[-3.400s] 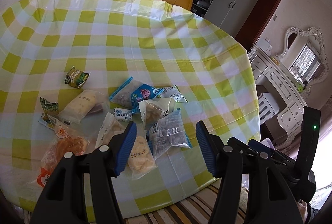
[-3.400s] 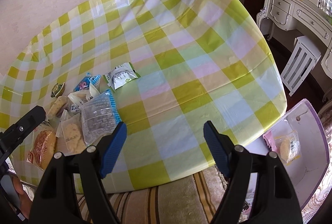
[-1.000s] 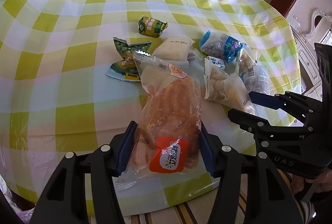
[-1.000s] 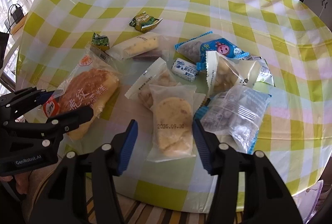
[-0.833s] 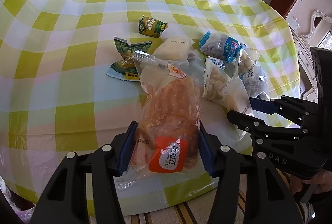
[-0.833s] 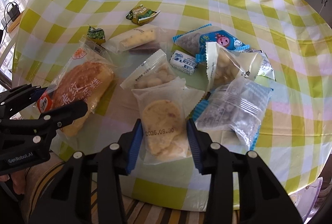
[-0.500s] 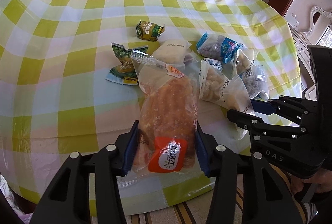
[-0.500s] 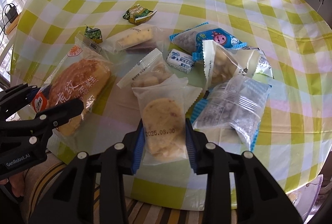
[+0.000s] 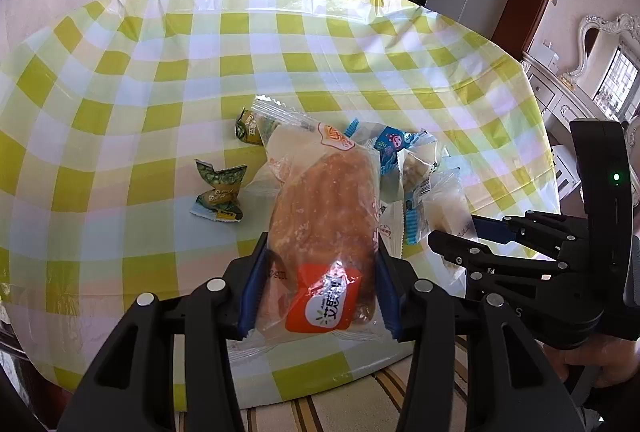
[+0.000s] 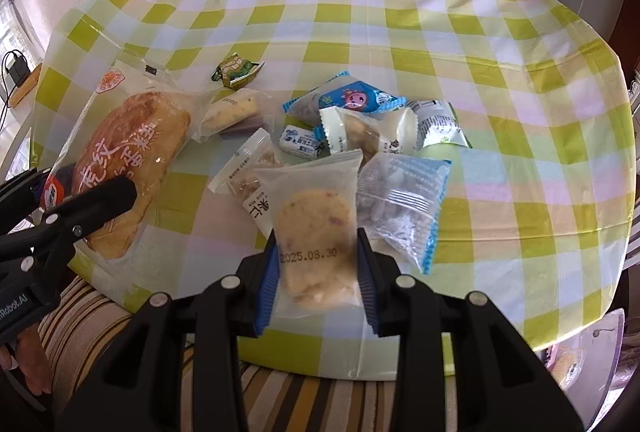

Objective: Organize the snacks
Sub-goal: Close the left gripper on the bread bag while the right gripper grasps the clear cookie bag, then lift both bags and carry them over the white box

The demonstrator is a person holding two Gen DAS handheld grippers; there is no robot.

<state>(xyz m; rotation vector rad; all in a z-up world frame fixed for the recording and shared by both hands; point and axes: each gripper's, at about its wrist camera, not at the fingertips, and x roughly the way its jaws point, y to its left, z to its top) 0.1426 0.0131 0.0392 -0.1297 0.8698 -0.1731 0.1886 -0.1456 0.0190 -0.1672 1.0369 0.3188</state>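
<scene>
Item: my left gripper clamps bread; right gripper clamps cookie, beside bread. Risk: slippery wrappers sliding free.

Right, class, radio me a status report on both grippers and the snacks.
Left gripper shut on bread packet. Right gripper shut on cookie packet. Other snacks on the table; nothing blocking.

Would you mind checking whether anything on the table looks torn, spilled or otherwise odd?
Nothing spilled. One small green wrapper left of the bread packet looks crumpled and jagged at its top edge, possibly torn open. The other snacks lie in a loose heap.
</scene>
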